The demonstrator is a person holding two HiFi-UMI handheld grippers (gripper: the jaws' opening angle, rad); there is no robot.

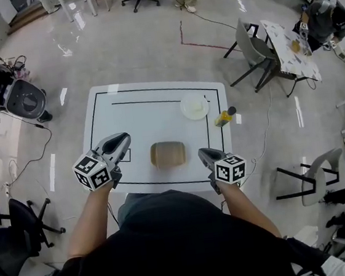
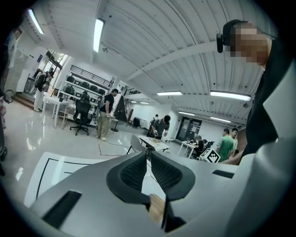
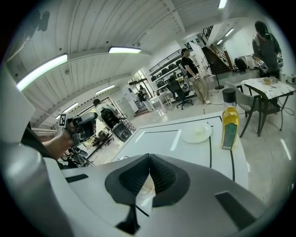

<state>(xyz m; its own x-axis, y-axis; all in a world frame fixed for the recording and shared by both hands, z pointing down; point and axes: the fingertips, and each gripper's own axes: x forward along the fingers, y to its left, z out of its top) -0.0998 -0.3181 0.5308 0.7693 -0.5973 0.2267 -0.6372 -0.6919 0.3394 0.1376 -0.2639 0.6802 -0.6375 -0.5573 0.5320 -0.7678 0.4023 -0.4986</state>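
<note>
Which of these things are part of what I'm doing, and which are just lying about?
In hand:
- tan block, on the table between the grippers
- left gripper, right gripper: both shut, empty

Lying about:
- white plate, far right of the table
- oil bottle beside it

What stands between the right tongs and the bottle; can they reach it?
Probably yes. Nothing lies between the right tongs and the bottle; the plate sits apart, to its left. The tongs are shut and would have to open first.
</note>
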